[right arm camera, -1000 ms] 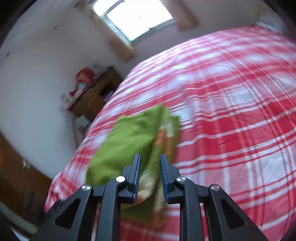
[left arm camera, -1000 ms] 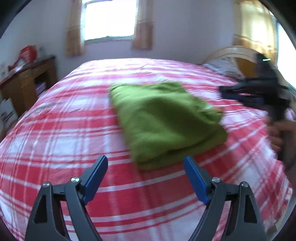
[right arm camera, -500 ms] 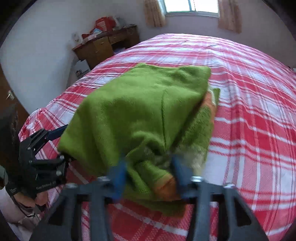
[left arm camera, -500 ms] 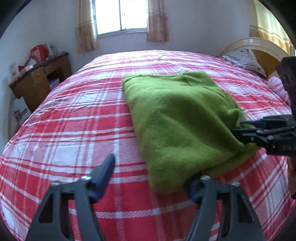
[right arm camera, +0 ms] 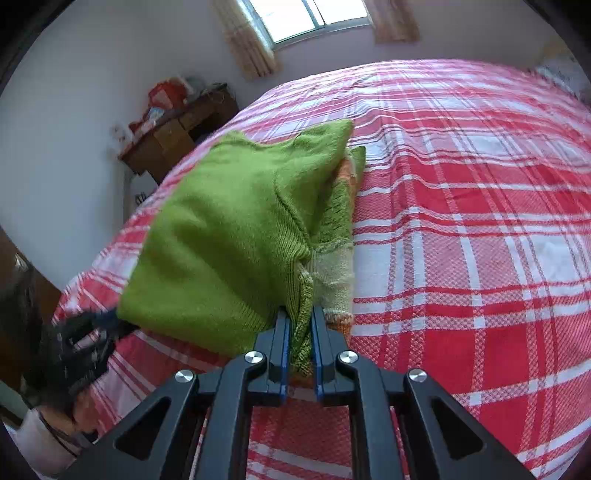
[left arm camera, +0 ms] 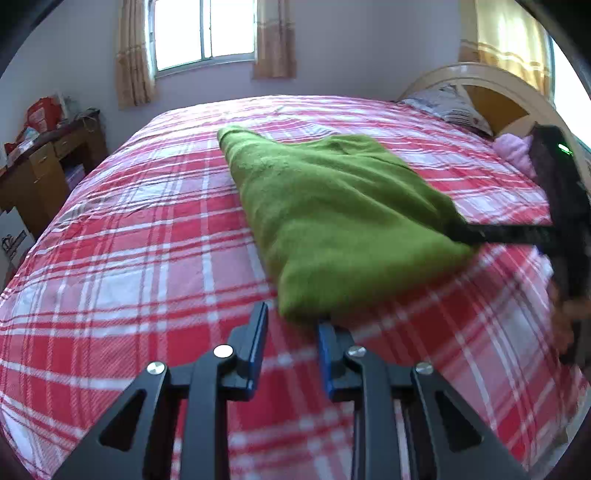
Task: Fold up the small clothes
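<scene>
change: the left gripper (left arm camera: 291, 321), spread wide and short of the cloth a second ago, has narrowed at the near corner of the green sweater (left arm camera: 332, 218); whether its fingers already pinch the fabric cannot be told, as the cloth hides the tips.
right gripper (right arm camera: 298, 325): clamped on the sweater's knitted hem at the adjacent near corner, fabric bunched between the blue pads; a second ago it was only approaching.
sweater position: folded bundle lying across the middle of the bed (left arm camera: 147, 240), its near edge lifted slightly toward both grippers, its far end resting on the plaid cover.
meaning for the task: both near corners appear taken or nearly taken, so the next fold, carrying this edge over toward the far end, looks ready to begin.
count: one sweater, two grippers, one bed, one pillow (left arm camera: 450, 107) at the headboard corner, one wooden desk (left arm camera: 44, 166) off the bed's left edge, one window (left arm camera: 203, 33).
</scene>
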